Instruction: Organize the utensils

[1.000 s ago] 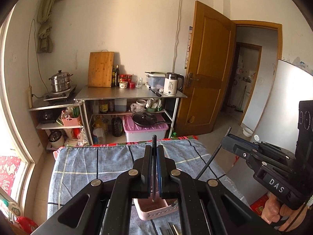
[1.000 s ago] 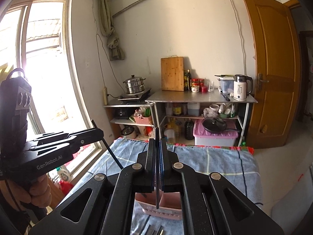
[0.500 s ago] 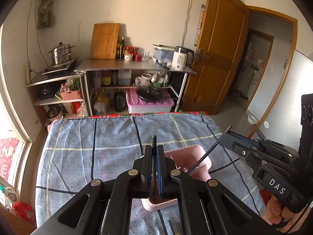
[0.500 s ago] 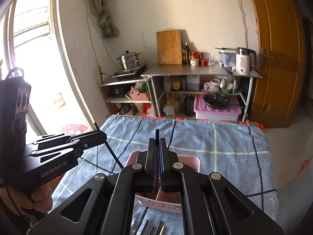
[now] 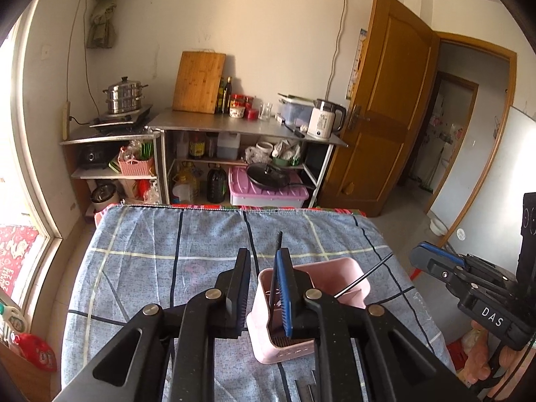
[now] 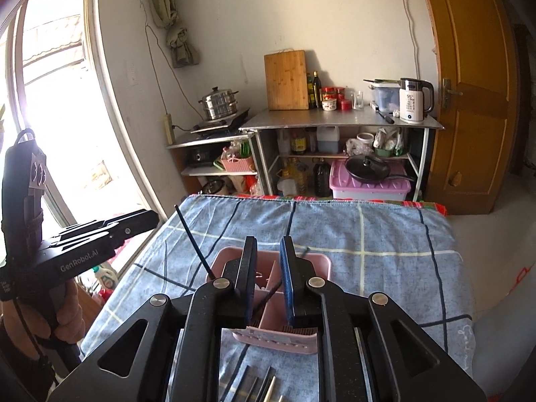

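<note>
Black jaws of both tongs are opening, each over the pink caddy [image 5: 335, 288] on the blue checked cloth [image 5: 140, 268].

Left gripper [image 5: 263, 268]: a thin black chopstick [image 5: 276, 268] stands near upright between the parted jaws, close against the right blue pad (contact cannot be confirmed), its lower end down in the caddy's left compartment.

Right gripper [image 6: 268, 258]: a second black stick [image 6: 268, 296] slants in the gap, not pinched, dropping into the caddy.

Both sticks have their long axes pointing steeply down into the caddy, which lies directly under and just beyond the tips. Neither hand is clearly nearer.

More utensils [image 6: 258, 382] lie flat on the cloth at the near edge, long axes running near to far, likely the next pick.
</note>
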